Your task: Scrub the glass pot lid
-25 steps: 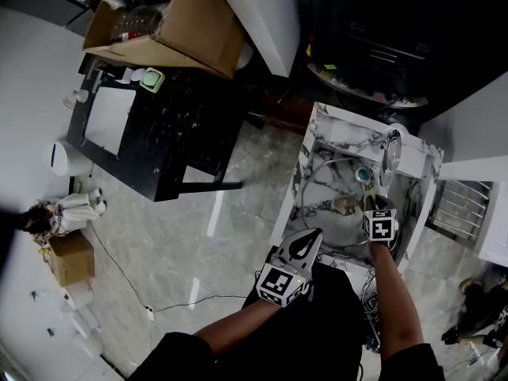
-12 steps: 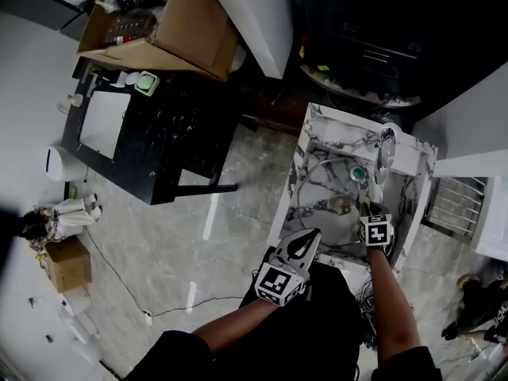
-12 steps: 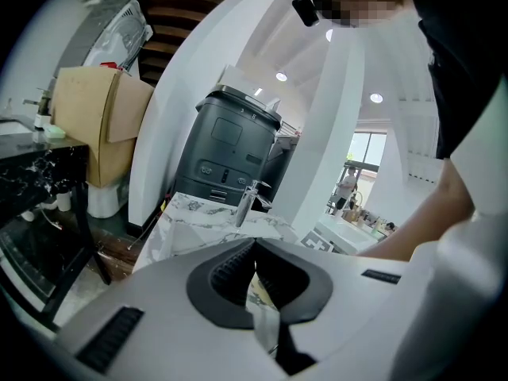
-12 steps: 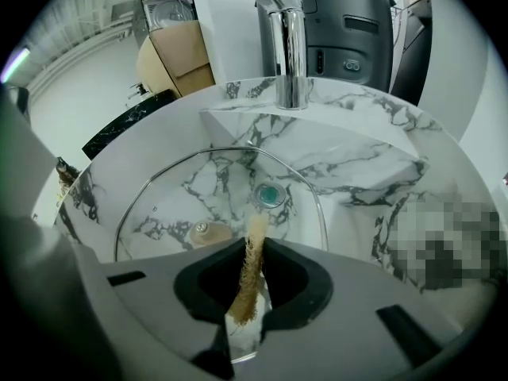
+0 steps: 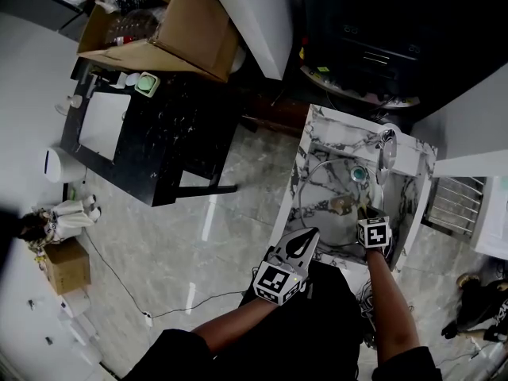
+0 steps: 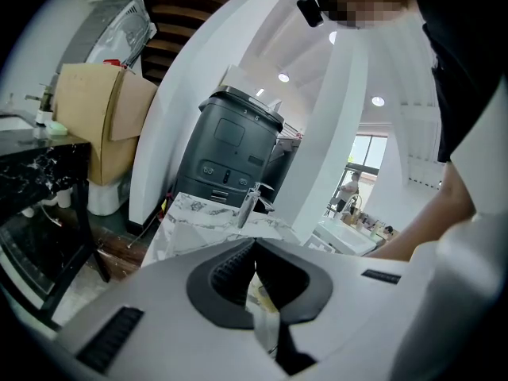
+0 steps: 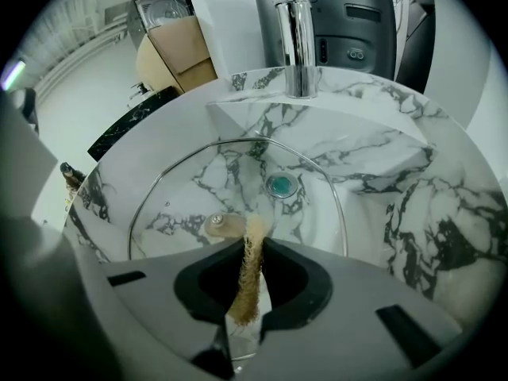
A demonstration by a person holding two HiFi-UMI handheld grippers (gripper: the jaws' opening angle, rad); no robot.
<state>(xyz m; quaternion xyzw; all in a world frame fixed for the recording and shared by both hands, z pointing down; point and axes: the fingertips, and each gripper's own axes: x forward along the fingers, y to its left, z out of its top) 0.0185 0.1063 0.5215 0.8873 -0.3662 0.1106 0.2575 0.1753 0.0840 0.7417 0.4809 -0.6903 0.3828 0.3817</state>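
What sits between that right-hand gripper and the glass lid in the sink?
A tan scrub pad, clamped in the right gripper jaws, pokes out toward the glass lid beside its knob; the right gripper view shows it.

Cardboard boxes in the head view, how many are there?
2. A large open box at the top, by the black table; a small box on the floor at left. More may be hidden.

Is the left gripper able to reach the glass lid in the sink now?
Probably yes: the left gripper hovers shut at the near edge of the sink, nothing lies between it and the glass lid; the right gripper sits farther right.
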